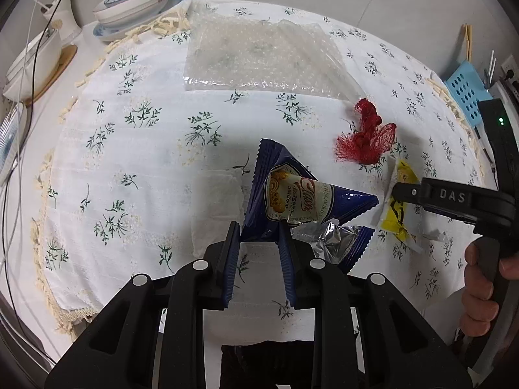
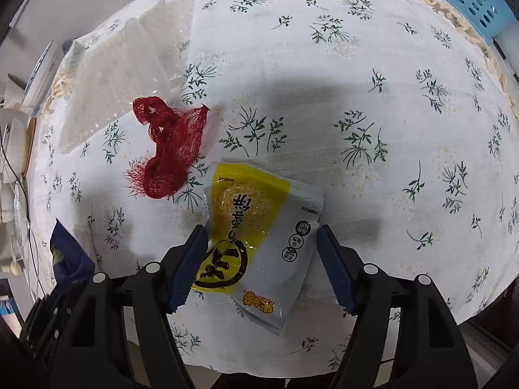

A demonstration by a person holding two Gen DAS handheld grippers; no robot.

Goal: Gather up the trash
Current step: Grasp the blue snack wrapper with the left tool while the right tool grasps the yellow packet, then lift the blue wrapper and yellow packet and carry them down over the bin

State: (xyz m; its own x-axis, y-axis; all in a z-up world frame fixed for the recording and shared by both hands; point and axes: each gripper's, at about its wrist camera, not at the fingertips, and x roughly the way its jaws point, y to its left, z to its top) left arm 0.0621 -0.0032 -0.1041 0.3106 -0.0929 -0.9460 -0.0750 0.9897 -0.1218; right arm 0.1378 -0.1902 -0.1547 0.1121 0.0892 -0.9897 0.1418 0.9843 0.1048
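Clenched in my left tool (image 1: 259,227), the crinkled dark-blue foil cookie wrapper (image 1: 292,194) hangs mid-frame. My right tool (image 2: 262,236) stands released, straddling the yellow-and-white snack packet (image 2: 259,233) flat on the desk (image 2: 389,97), its long axis running from upper left to lower right between the pads.

place: home dining table | evidence: floral fringed tablecloth (image 1: 136,149), stacked porcelain bowls (image 1: 133,3), chopsticks (image 1: 467,42)
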